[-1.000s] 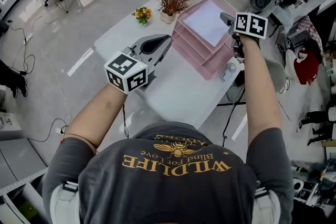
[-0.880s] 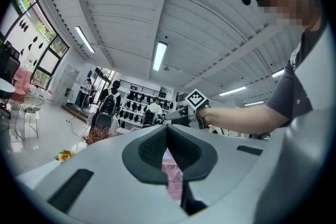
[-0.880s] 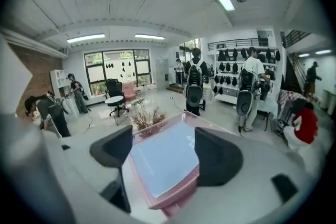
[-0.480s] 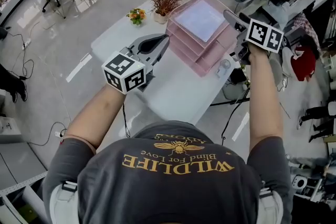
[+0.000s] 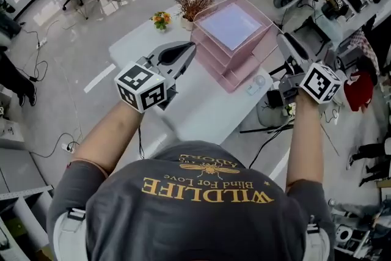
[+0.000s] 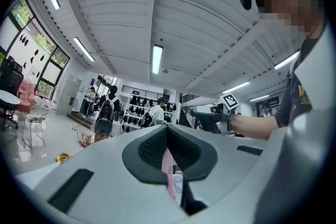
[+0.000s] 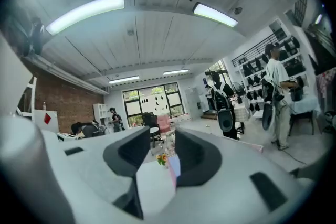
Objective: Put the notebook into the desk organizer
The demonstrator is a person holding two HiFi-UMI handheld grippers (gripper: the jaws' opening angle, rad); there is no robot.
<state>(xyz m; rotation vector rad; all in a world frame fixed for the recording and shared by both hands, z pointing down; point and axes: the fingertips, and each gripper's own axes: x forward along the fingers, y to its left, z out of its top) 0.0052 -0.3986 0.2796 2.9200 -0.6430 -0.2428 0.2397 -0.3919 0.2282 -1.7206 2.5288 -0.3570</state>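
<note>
The pink desk organizer (image 5: 235, 61), a stack of trays, stands at the table's far right. The pale notebook (image 5: 231, 25) lies flat in its top tray. My right gripper (image 5: 286, 43) hangs off the table's right edge, apart from the organizer. Its jaws have just been closing, a gap still shows between them, and nothing is held (image 7: 163, 150). My left gripper (image 5: 193, 47) hovers over the white table (image 5: 201, 110) left of the organizer. Its pads meet at the tip with nothing in them (image 6: 167, 131). A sliver of the pink organizer (image 6: 169, 178) shows beyond them.
A pot of dried brown flowers (image 5: 192, 3) and a small orange-yellow posy (image 5: 162, 19) stand at the table's far edge. A small clear object (image 5: 256, 84) lies near the right edge. A chair base (image 5: 272, 112) and cables sit on the floor to the right.
My right gripper has drawn back from the organizer's right side, away to the right and off the table's edge. The left gripper has shifted only slightly. The notebook stays in the top tray.
</note>
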